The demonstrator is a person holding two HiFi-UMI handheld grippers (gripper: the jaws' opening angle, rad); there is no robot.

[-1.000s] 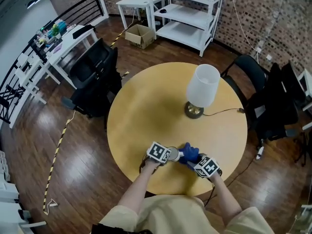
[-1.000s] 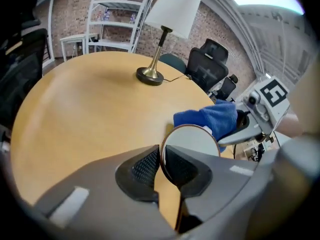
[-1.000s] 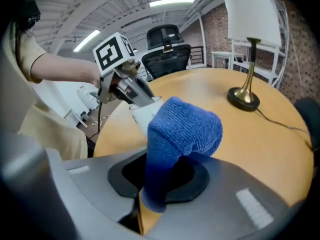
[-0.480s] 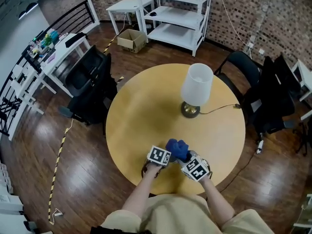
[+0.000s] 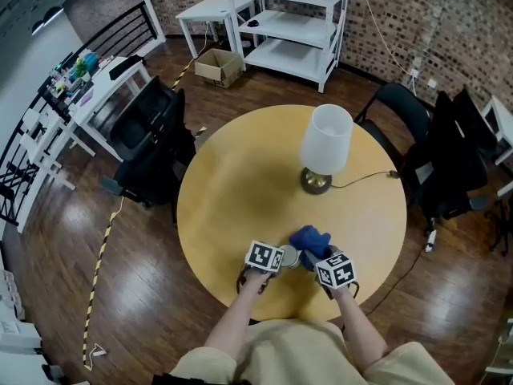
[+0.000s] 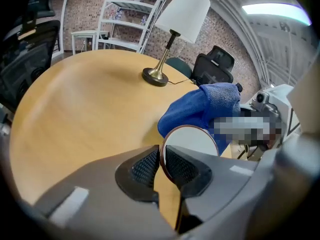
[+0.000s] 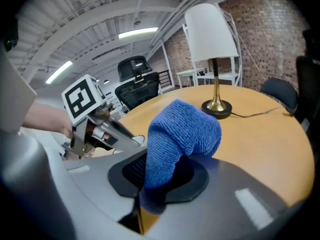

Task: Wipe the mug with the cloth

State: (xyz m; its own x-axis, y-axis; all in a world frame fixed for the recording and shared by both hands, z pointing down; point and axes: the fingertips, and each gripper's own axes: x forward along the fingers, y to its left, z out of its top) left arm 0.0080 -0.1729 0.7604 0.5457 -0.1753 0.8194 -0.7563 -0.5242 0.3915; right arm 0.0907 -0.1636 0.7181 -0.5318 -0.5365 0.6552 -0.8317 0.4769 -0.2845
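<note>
Both sets of jaws are pinching, left gripper [image 6: 161, 169] on the mug [image 6: 192, 141] rim, right gripper [image 7: 160, 176] on the cloth [image 7: 185, 131], which is needing firm, even rubbing pressure.

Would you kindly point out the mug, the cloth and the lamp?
mug [image 6: 192, 143]: left gripper view, its round white face.
cloth [image 7: 182, 129]: right gripper view, bunched blue top.
lamp [image 5: 329, 139]: head view, white shade.

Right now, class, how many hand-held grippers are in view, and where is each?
2. The left hand-held gripper is shut on the mug rim at the table's near edge; the right hand-held gripper, beside it, is shut on the blue cloth. None seems hidden.
</note>
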